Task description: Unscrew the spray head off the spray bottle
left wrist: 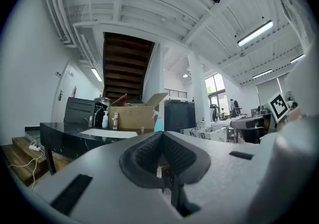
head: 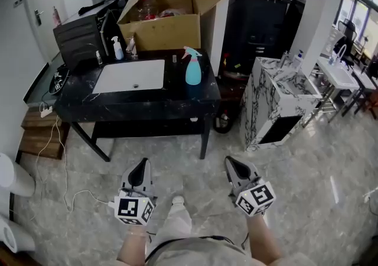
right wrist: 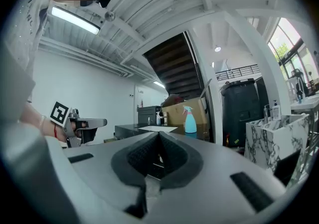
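Nearest, at the bottom of the head view: left claw (head: 142, 167) and right claw (head: 234, 164), hand-held, side by side, pointing level over a pale stone floor (head: 177, 164). Both shut tight, ribbed black pads pressed together, nothing between them and nothing touched.

Beyond, well apart from both claws: a black table (head: 142, 105) on dark legs, with open floor in between and nothing in the way. Set into the tabletop, a white basin (head: 109, 84). Just right of the basin, upright near the table's right end: the spray bottle (head: 193, 73), pale blue, its spray head (head: 191, 52) on top, nozzle toward the left. Seen just above the closed tips in the left gripper view, a little right of them in the right gripper view.

At the table's back edge: a small white bottle (head: 117, 48) and, to its right, a big open cardboard box (head: 168, 31), flaps up. Left of the box, a dark ribbed case (head: 80, 40).

Left of the table, low wooden steps (head: 38, 135) and a white cable (head: 59, 158) trailing over the floor. To the right, a marble-patterned cabinet (head: 269, 96); farther back, a tall black cabinet (head: 254, 19).
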